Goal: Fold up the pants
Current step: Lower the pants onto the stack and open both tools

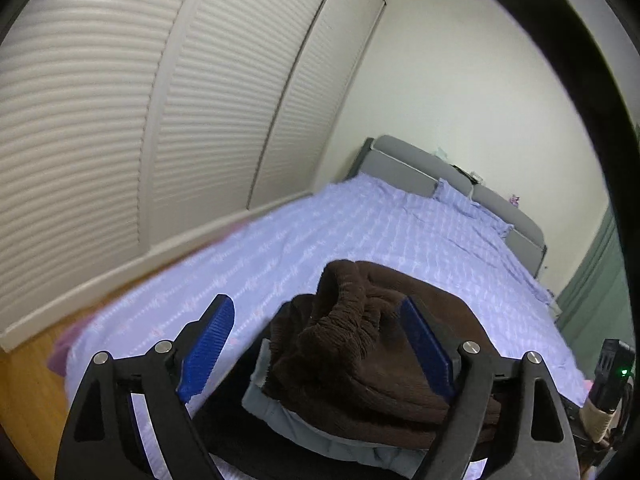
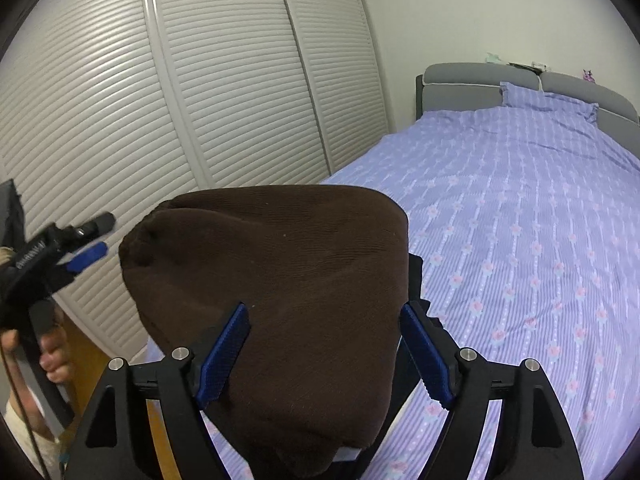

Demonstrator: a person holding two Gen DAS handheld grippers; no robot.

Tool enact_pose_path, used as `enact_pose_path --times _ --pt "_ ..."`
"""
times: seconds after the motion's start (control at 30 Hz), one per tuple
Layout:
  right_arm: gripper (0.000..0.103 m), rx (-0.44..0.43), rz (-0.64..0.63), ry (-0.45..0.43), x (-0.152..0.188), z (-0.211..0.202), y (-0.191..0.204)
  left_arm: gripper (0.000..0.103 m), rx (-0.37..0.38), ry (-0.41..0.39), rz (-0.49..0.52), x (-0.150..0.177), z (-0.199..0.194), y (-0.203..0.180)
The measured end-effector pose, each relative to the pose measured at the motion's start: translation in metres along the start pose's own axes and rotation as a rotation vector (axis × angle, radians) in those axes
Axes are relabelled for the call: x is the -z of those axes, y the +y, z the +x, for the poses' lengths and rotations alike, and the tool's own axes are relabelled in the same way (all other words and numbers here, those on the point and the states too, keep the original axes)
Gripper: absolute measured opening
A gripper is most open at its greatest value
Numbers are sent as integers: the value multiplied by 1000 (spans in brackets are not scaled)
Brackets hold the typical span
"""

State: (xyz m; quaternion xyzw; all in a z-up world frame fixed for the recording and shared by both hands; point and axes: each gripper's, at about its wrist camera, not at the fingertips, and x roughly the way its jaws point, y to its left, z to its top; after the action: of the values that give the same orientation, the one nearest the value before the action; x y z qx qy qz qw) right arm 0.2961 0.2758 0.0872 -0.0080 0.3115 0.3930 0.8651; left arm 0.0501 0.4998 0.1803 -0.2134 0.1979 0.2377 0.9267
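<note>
Dark brown pants [image 1: 360,344] lie folded on top of a small stack of folded clothes, with a grey garment [image 1: 288,412] under them, on the bed. The elastic waistband is bunched at the top. My left gripper [image 1: 316,344] is open, its blue pads wide apart, with the waistband between them and nearer the right pad. In the right wrist view the brown pants [image 2: 280,300] fill the space between the jaws. My right gripper [image 2: 324,352] is open around the folded bundle. The left gripper [image 2: 80,248] shows at the left edge.
The bed [image 2: 520,240] has a lilac flowered sheet, a matching pillow [image 2: 548,100] and a grey headboard [image 2: 460,84]. White louvred wardrobe doors [image 2: 200,80] stand along the bed's left side. Wooden floor [image 1: 24,400] shows at lower left. A green curtain [image 1: 596,280] hangs at far right.
</note>
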Motion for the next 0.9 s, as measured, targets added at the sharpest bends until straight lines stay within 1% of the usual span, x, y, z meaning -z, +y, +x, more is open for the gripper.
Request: enact_pose_path --times 0.07,0.13,0.23,0.33,0.43,0.5,0.53,0.57,0.67,0.77,0.9 --pt "79 -1 -7 -4 2 1 1 86 -14 9 40 1 0 -7" --pt "79 -1 -4 6 2 0 2 86 -23 19 51 5 4 -9" --pt "79 -12 14 4 3 -5 2 86 -14 43 41 9 10 -12" --pt "79 -5 5 -6 4 -11 3 86 -12 47 31 11 11 -11" --pt "79 5 -16 -24 5 -22 3 86 -10 36 27 17 3 -14" --pt "80 4 -30 -47 6 -33 5 86 -16 16 48 23 -6 -21" --pt "82 7 -46 -64 7 -40 6 86 -17 14 62 23 -8 -25" --pt "88 17 -63 -78 8 -45 8 87 -14 13 81 24 -11 -29" --pt "89 23 -83 -103 8 -54 8 89 -35 2 141 25 -12 -43" --pt "89 32 -64 -105 6 -54 5 89 -49 7 170 23 -6 -52" --pt "89 32 -17 -101 7 -55 -3 89 -45 3 139 22 0 -54"
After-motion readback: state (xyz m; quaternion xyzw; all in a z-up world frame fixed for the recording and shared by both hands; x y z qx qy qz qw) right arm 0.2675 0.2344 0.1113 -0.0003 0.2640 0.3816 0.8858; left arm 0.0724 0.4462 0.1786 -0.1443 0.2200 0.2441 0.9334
